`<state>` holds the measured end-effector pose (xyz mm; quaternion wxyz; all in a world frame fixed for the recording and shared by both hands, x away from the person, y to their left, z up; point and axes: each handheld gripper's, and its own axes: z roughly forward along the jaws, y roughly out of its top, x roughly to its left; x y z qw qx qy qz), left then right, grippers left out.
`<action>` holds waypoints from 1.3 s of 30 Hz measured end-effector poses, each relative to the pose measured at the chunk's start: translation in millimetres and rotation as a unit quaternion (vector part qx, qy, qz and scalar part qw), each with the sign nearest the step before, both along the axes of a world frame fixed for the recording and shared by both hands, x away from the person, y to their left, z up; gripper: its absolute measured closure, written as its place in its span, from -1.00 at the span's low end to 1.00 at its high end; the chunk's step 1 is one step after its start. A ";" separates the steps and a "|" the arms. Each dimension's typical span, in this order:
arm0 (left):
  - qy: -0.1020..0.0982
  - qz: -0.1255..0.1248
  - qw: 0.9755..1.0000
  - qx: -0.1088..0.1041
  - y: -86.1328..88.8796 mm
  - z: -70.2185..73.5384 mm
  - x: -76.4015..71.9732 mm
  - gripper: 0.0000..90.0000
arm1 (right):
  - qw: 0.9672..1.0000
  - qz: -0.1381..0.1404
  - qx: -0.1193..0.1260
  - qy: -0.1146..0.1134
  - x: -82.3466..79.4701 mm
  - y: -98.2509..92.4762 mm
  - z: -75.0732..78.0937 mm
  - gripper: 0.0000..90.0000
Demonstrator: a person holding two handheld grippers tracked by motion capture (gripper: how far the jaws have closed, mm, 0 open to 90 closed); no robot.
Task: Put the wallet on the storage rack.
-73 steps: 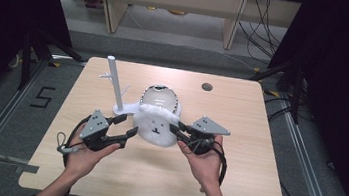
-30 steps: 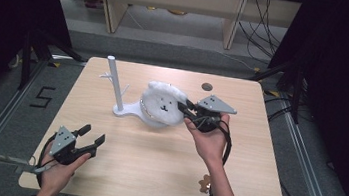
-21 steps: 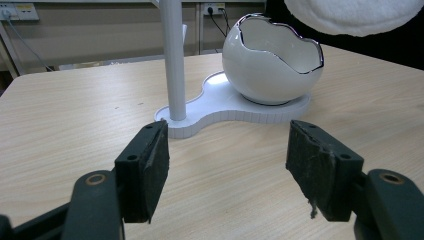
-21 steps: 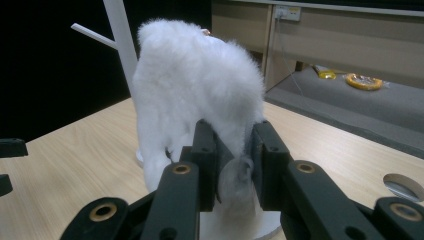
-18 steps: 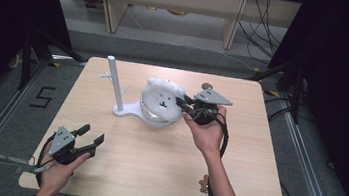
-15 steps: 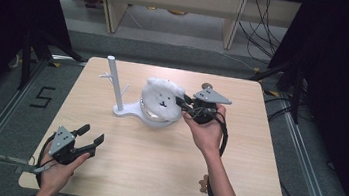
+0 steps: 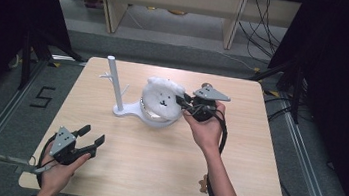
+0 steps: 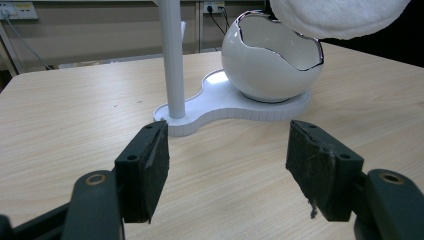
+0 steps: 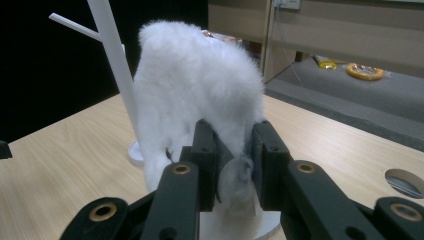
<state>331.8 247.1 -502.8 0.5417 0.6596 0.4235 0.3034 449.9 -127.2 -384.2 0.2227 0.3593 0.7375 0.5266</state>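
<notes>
Two hand-held grippers work over a light wooden table [image 7: 163,172]. The right hand-held gripper [image 7: 185,101] is clamped on the edge of a fluffy white cloth [image 7: 161,98], which hangs just above a white egg-shaped bowl [image 8: 272,60] with a jagged open rim; the cloth covers the bowl from above in the high view. The bowl sits on a flat white base [image 7: 133,111] that also carries an upright white pole [image 7: 114,83] with short side pegs, standing just beside the bowl on its left. The left hand-held gripper [image 7: 91,135] rests low near the table's front left corner, well apart from the stand, its jaws spread wide with nothing between them. A round hole [image 9: 406,182] is cut into the tabletop near the far right.
</notes>
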 end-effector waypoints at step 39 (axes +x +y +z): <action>0.001 -0.006 1.000 -0.004 -0.8 -3.1 0.4 -0.27 | 0.994 -0.037 -0.084 0.054 42.4 20.2 -30.4 0.59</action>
